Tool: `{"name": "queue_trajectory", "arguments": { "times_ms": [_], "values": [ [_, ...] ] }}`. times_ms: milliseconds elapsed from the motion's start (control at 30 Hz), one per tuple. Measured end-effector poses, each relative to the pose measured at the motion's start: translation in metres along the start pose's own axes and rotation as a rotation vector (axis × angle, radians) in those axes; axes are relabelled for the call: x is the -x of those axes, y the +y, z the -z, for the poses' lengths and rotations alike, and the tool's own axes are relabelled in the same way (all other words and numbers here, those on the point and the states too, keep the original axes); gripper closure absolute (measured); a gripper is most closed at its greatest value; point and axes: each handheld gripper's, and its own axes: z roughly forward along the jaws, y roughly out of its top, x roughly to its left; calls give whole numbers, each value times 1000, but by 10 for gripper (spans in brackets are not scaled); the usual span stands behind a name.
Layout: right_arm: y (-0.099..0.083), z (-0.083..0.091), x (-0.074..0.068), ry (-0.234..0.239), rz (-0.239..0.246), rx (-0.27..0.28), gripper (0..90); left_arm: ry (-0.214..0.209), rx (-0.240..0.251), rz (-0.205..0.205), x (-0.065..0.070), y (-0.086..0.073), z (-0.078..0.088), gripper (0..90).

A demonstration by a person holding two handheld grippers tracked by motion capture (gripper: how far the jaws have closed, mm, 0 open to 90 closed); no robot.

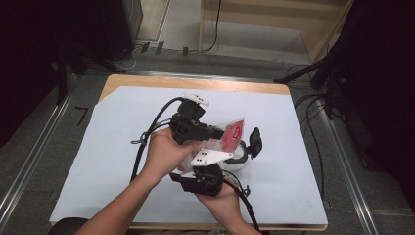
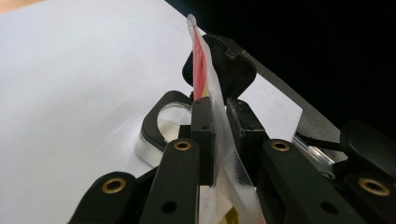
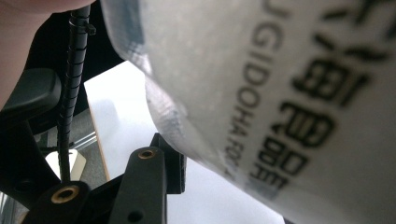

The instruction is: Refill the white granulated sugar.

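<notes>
Plastic, clear and crinkly: a pouch (image 1: 226, 134) with a red print is held up off the table (image 1: 122, 122) between both tools, above a round container (image 1: 240, 159) whose black flip lid (image 1: 255, 141) stands open. The left gripper (image 2: 219, 121) is pinched on the pouch's edge; in the left gripper view the film is seen sandwiched between the 2 pads, jaws nearly together, so the edge is kept taut and upright. The right gripper (image 1: 205, 174) is seen from above just below the pouch, its grey plate under the bag's lower part; in the right gripper view the printed film (image 3: 289, 93) lies right across the lens with 1 jaw showing beneath it, so whether that tool is actually clamped on the bag can't be told. Judged from the layout: 2 holds on 1 bag over an open container suggests a tear or a pour is being set up, with the container parked directly beneath so contents drop in. White paper (image 1: 112, 171) is spread over the tabletop, likely as a clean work surface.
</notes>
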Motion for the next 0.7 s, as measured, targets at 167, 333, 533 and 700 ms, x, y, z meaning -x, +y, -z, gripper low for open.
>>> {"name": "queue_trajectory", "arguments": {
  "times_ms": [167, 333, 533, 700],
  "values": [
    [0, 0, -1, -1, 8, 1, 637, -7, 2, -1, 2, 0, 1, 818],
    [0, 0, -1, 1, 5, -3, 637, -8, 4, 2, 1, -1, 1, 819],
    [0, 0, -1, 2, 2, -3, 637, -6, 4, 4, 2, -1, 0, 820],
    [0, 0, -1, 0, 2, -3, 637, -4, 1, 0, 2, -1, 0, 819]
  ]
}}
